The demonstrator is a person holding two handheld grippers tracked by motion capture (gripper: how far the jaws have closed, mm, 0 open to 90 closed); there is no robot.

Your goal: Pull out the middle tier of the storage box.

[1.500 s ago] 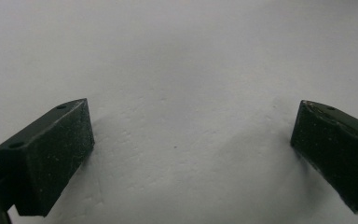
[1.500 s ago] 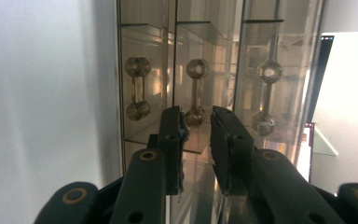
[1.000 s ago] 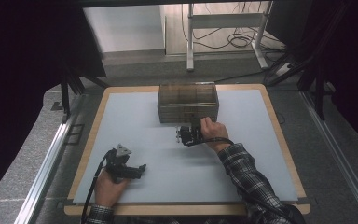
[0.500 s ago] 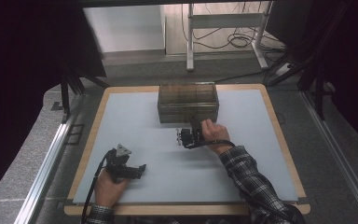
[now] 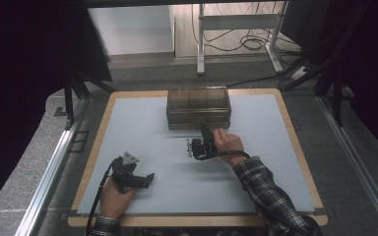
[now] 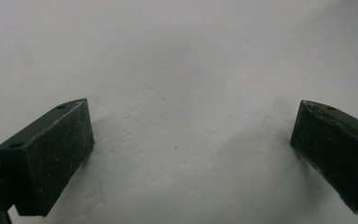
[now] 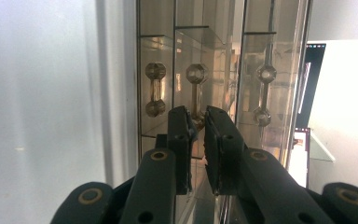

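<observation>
Drawers [image 5: 199,108], a clear smoky box, stand at the far middle of the surface [image 5: 138,128]. Right tool [image 5: 200,147] sits just in front of the box, turned on its side. In the right gripper view its jaws are nearly closed on the lower end of a knobbed handle [image 7: 196,95] on a drawer front; whether they pinch it I cannot tell. Left tool [image 5: 145,179] rests near the front left, well apart from the box, jaws spread wide over bare surface.

Drawer handle [image 7: 196,100] lower end hidden behind right tongs [image 7: 196,135]; grip on it unclear. Drawer box [image 7: 223,70] cut off at top.
</observation>
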